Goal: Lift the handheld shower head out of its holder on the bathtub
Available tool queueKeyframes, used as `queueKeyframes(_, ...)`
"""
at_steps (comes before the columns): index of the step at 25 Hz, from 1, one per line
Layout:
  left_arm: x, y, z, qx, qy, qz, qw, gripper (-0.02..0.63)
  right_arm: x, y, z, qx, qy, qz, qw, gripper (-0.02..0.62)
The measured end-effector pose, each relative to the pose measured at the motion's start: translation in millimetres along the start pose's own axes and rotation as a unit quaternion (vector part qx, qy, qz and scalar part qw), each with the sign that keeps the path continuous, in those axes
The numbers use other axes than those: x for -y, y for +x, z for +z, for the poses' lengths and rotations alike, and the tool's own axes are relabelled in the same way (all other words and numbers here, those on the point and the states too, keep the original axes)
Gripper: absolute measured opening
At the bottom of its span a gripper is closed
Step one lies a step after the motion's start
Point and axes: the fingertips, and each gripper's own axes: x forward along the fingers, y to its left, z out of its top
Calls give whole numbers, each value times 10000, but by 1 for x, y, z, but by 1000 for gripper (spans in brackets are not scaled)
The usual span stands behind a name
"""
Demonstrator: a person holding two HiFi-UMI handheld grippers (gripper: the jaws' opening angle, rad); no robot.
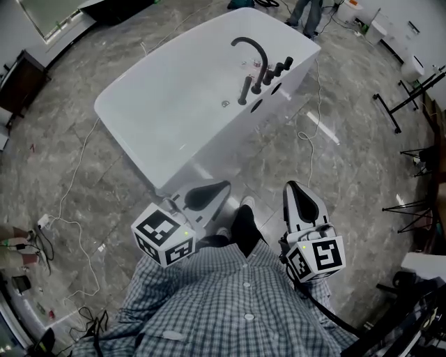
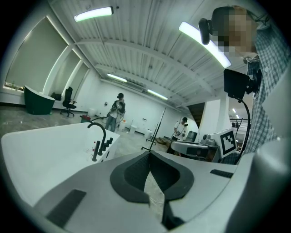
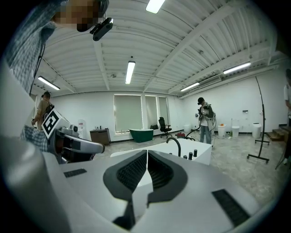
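Note:
The white bathtub (image 1: 160, 111) stands ahead of me on the marble floor. On its far right rim are a black arched faucet (image 1: 251, 47), three black knobs (image 1: 279, 68) and the black handheld shower head (image 1: 245, 89), upright in its holder. My left gripper (image 1: 224, 187) and right gripper (image 1: 291, 187) hover low near my body, short of the tub's near end, both shut and holding nothing. In the left gripper view the shower head (image 2: 95, 152) shows at the left beyond the closed jaws. In the right gripper view the faucet (image 3: 175, 144) shows just right of the jaw tips.
White cables (image 1: 77, 209) trail over the floor left of the tub and another (image 1: 310, 132) on its right. A person (image 1: 306, 14) stands beyond the tub's far end. Black stands (image 1: 408, 101) and white fixtures (image 1: 380, 28) line the right side. A green tub (image 3: 141, 134) sits far back.

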Motion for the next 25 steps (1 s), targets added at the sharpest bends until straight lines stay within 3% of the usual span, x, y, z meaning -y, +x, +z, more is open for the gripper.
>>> queueKeyframes(7, -31, 18, 7, -47, -20, 125, 9999, -2, 13, 41, 3, -38, -173, 196, 9997, 18)
queueKeyframes(12, -68, 37, 14, -75, -167, 379, 9991, -2, 44, 83, 8, -59, 325, 197, 9993, 18)
queueKeyframes(18, -113, 76, 34, -5, -316, 631, 9975, -2, 83, 140, 16, -336, -317, 201, 9987, 18)
queueKeyframes(25, -172, 130, 66, 101, -455, 976, 9941, -2, 125, 227, 34, -459, -592, 658, 9950, 18)
